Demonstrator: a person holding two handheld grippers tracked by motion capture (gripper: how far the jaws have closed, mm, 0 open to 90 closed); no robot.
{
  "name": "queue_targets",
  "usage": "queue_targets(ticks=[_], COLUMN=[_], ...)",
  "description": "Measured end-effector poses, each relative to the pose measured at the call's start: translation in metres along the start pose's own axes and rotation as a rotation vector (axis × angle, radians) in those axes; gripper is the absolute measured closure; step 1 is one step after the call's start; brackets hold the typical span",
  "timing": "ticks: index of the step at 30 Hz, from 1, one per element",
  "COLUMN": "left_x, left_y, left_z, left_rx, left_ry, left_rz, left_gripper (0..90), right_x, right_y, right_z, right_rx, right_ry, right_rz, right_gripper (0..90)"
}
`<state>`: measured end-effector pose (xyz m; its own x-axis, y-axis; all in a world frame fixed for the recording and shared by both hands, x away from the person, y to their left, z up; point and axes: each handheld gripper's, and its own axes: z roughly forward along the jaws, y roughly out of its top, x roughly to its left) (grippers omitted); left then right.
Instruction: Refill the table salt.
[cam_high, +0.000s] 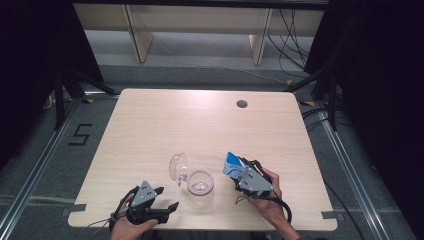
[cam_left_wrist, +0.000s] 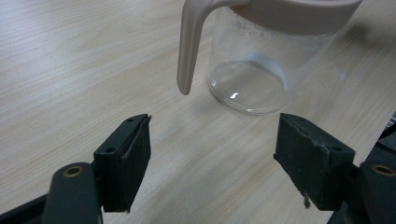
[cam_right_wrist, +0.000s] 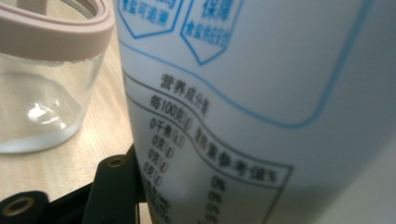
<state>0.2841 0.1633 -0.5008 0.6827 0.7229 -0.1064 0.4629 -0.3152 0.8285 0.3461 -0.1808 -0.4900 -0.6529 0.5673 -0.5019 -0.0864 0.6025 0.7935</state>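
we hold a white-and-blue printed pouch (cam_high: 232, 164) clamped in our right gripper (cam_high: 243, 172), tilted toward the clear glass jar (cam_high: 200, 187) near the desk's (cam_high: 150, 125) front edge, presumably for pouring; our left gripper (cam_high: 167, 199) waits beside it, jaws apart and empty.

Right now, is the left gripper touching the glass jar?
Apart. In the left gripper view the left gripper is open with only bare table between its jaws, and the glass jar stands beyond their tips.
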Motion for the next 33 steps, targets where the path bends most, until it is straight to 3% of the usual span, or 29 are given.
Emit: queue_targets(ticks=[9, 10, 13, 16, 18, 23, 24, 25, 26, 27, 28, 29, 30, 33], left_x=[0.000, 0.001, -0.002, -0.004, -0.003, -0.003, -0.003, -0.004, -0.003, -0.003, -0.001, -0.001, -0.002, -0.002], left_y=[0.000, 0.000, 0.000, -0.001, 0.000, 0.000, 0.000, 0.000, 0.000, 0.000, 0.000, 0.000, 0.000, 0.000], left_z=[0.000, -0.001, 0.001, 0.001, 0.000, 0.000, 0.000, 0.000, 0.000, 0.000, -0.001, -0.001, 0.000, 0.000], left_rx=[0.005, 0.017, -0.015, -0.013, -0.007, -0.007, -0.006, -0.013, -0.007, -0.009, 0.004, 0.009, -0.002, -0.004], left_ry=[0.001, 0.000, 0.001, 0.000, 0.007, 0.009, 0.009, 0.010, 0.016, 0.012, 0.012, 0.012, 0.012, 0.011], left_rz=[0.012, 0.024, -0.014, -0.034, -0.005, -0.007, -0.007, -0.028, -0.016, -0.028, 0.003, 0.004, -0.009, -0.010], left_gripper=[26.1, 26.0, 25.2, 24.7, 24.3, 23.7, 23.6, 23.6, 23.4, 23.1, 22.9, 22.7, 22.7, 22.6], right_x=[-0.001, 0.000, -0.001, 0.002, 0.003, 0.004, 0.005, 0.005, 0.006, 0.007, 0.007, 0.006, 0.007, 0.007], right_y=[0.006, 0.007, 0.008, 0.009, 0.010, 0.014, 0.014, 0.014, 0.015, 0.015, 0.016, 0.016, 0.016, 0.017], right_z=[0.004, 0.004, 0.006, 0.007, 0.008, 0.010, 0.010, 0.011, 0.011, 0.012, 0.012, 0.013, 0.012, 0.013], right_rx=[0.010, 0.010, 0.016, 0.029, 0.037, 0.037, 0.038, 0.039, 0.040, 0.043, 0.042, 0.037, 0.042, 0.046], right_ry=[-0.047, -0.044, -0.059, -0.069, -0.075, -0.091, -0.092, -0.093, -0.098, -0.100, -0.101, -0.103, -0.110, -0.122], right_rz=[-0.095, -0.076, -0.141, -0.153, -0.179, -0.232, -0.223, -0.230, -0.236, -0.242, -0.260, -0.283, -0.270, -0.301], right_gripper=[45.3, 45.4, 45.4, 45.4, 45.4, 45.4, 45.5, 45.5, 45.5, 45.5, 45.5, 45.6, 45.6, 45.6])
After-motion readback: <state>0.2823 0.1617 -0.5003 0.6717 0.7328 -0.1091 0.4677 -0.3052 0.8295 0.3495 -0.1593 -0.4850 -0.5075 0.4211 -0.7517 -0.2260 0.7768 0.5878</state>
